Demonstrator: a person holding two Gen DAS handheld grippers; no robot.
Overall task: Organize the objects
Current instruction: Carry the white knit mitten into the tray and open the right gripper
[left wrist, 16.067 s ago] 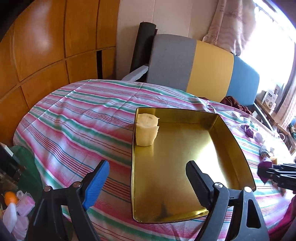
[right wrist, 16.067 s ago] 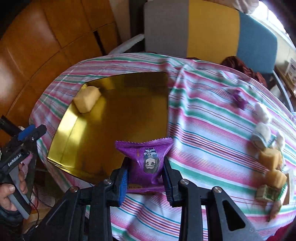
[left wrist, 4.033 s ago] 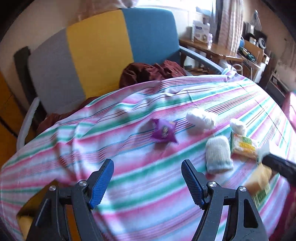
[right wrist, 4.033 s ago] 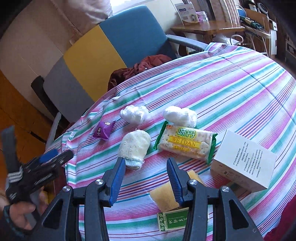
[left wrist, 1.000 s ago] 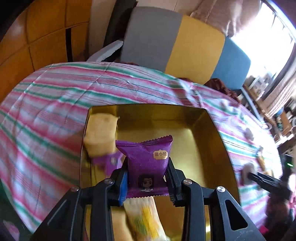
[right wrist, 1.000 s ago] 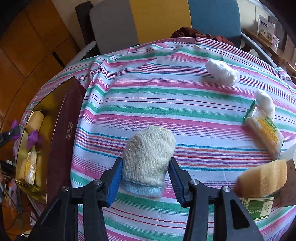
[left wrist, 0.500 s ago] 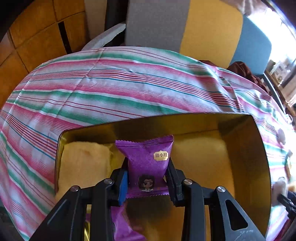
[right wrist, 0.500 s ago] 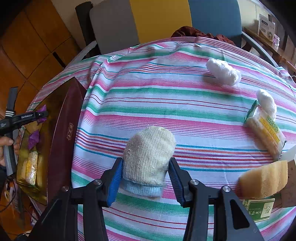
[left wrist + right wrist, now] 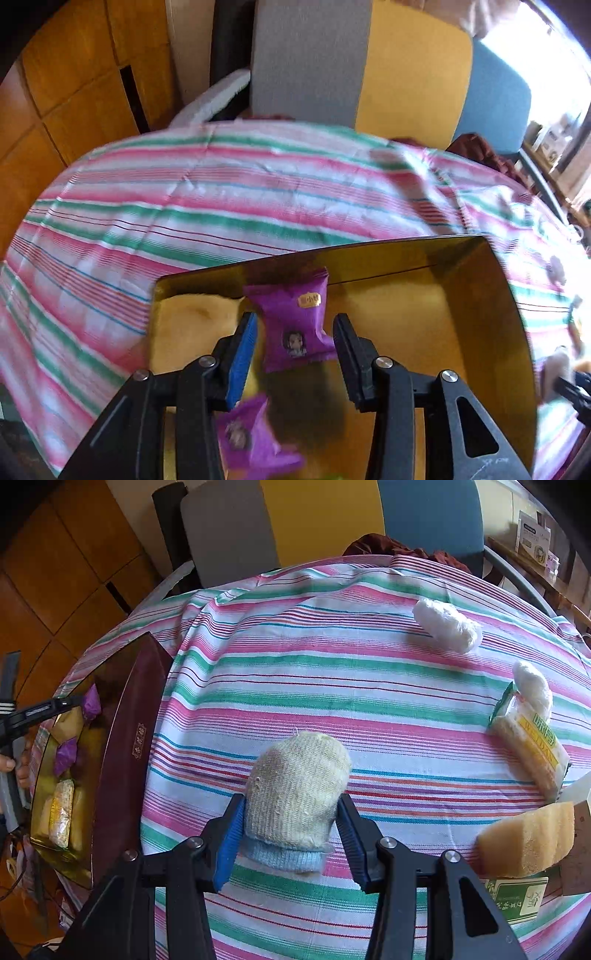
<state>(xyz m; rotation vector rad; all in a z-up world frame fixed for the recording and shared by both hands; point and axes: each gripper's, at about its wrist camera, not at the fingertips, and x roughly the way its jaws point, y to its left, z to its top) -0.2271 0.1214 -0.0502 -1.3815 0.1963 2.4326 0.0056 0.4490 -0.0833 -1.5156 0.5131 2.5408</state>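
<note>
Over the gold metal tray [image 9: 461, 314] that lies on the table with the pink, green and white striped cloth [image 9: 184, 206], the left gripper [image 9: 295, 338] points steeply down and its jaws are opening. The purple foil snack packet with a small cartoon face [image 9: 291, 321] is between them, tilted, and there is a visible gap between it and each pad, so it is released and no more pressed. Under it, near the left finger, a second purple packet [image 9: 251, 439] lies on the tray floor, and a pale yellow sponge block [image 9: 195, 317] rests in the far left corner of the tray. From the right wrist view the tray shows at the left edge of the table with its dark red outer wall [image 9: 125, 753], and inside it also lies a clear packet of yellow crackers [image 9: 61, 812]. The right gripper [image 9: 291, 823] is at the near middle of the table and is clenched on the cream knitted mitten with a light blue cuff [image 9: 295, 794]; both pads press on its sides near the cuff. To the right of it lie a yellow sponge piece [image 9: 528, 842] on a green and white packet [image 9: 517, 897], a long cracker packet with green ends [image 9: 528, 738], and two white fluffy balls [image 9: 447, 626], one at the far right and one touching the cracker packet.
</note>
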